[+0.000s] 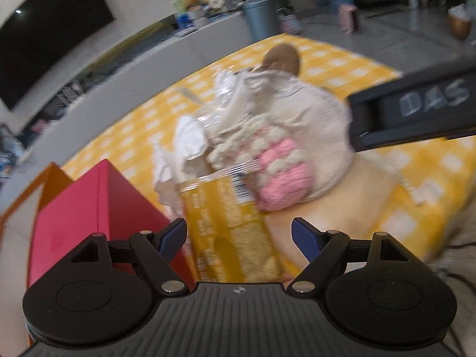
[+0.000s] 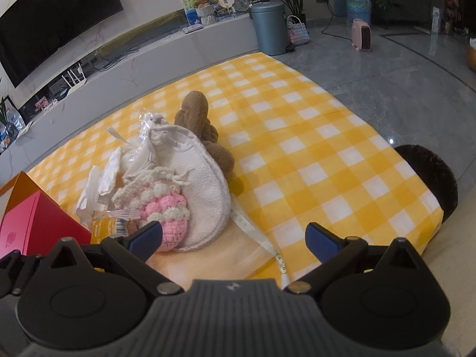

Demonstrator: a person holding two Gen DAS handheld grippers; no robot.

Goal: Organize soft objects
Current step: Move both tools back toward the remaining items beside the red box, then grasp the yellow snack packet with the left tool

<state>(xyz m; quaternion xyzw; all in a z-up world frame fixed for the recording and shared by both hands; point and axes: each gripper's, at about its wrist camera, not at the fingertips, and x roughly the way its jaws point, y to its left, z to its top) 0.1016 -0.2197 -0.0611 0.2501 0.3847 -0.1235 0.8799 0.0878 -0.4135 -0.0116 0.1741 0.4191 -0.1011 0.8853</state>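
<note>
Both tools are spread and empty: the left gripper (image 1: 239, 235) hangs over a yellow snack packet (image 1: 229, 226), the right gripper (image 2: 233, 239) just short of the heap. The soft objects lie piled on the checked cloth (image 2: 312, 136): a pink-and-cream crochet pouch (image 2: 162, 211) leaning on a white towel (image 2: 205, 184), a brown plush (image 2: 196, 119) behind, crumpled plastic wrap (image 2: 148, 131) alongside. Risk noted: the pouch's loose cord is tangled into the pile, so lifting it would likely drag towel or wrap along. A red box (image 2: 32, 226) crowds the left side.
</note>
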